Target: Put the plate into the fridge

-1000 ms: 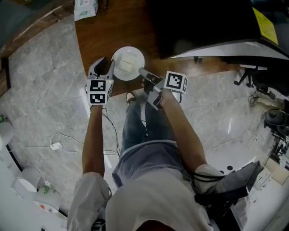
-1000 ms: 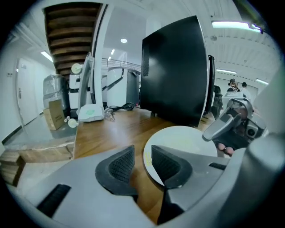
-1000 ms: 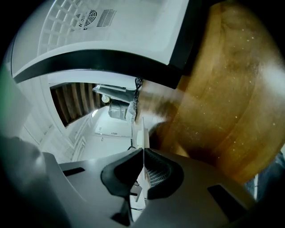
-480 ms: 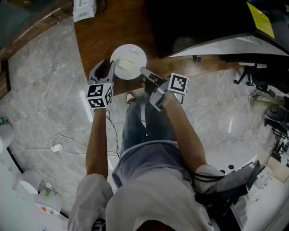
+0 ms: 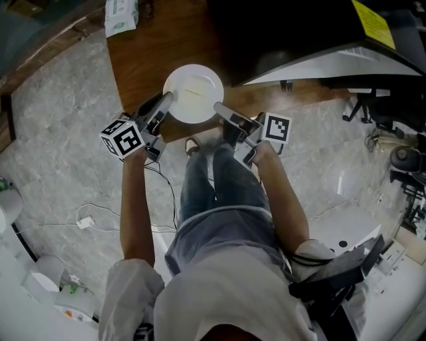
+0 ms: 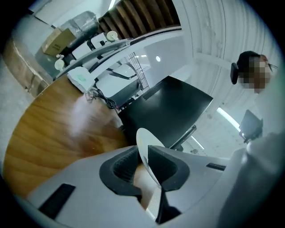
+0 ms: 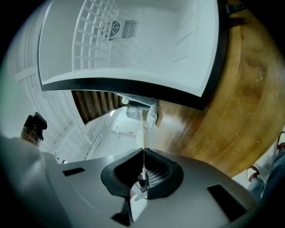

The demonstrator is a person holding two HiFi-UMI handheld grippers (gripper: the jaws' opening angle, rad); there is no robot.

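Note:
A white plate (image 5: 193, 93) is held level between both grippers, over the wood floor in front of the black fridge (image 5: 293, 30). My left gripper (image 5: 166, 101) is at the plate's left rim; its jaws are closing on that rim, which slants between them and touches both pads. In the left gripper view the plate (image 6: 143, 139) rises edge-on from the left gripper (image 6: 143, 153). My right gripper (image 5: 218, 106) is shut on the plate's right rim. The right gripper view shows the plate (image 7: 143, 133) as a thin line standing out of the right gripper (image 7: 143, 171).
The fridge's white inside with wire racks (image 7: 133, 40) lies just ahead of the right gripper, and its door edge (image 5: 333, 63) juts right. A green-and-white box (image 5: 122, 13) lies at the far left, a cable (image 5: 85, 216) on the marble floor. The person's legs (image 5: 213, 180) are below.
The left gripper has swung out to the left and its jaws have come in round the plate's left rim. The plate has moved slightly away from the person, toward the fridge. The right gripper's grip is unchanged.

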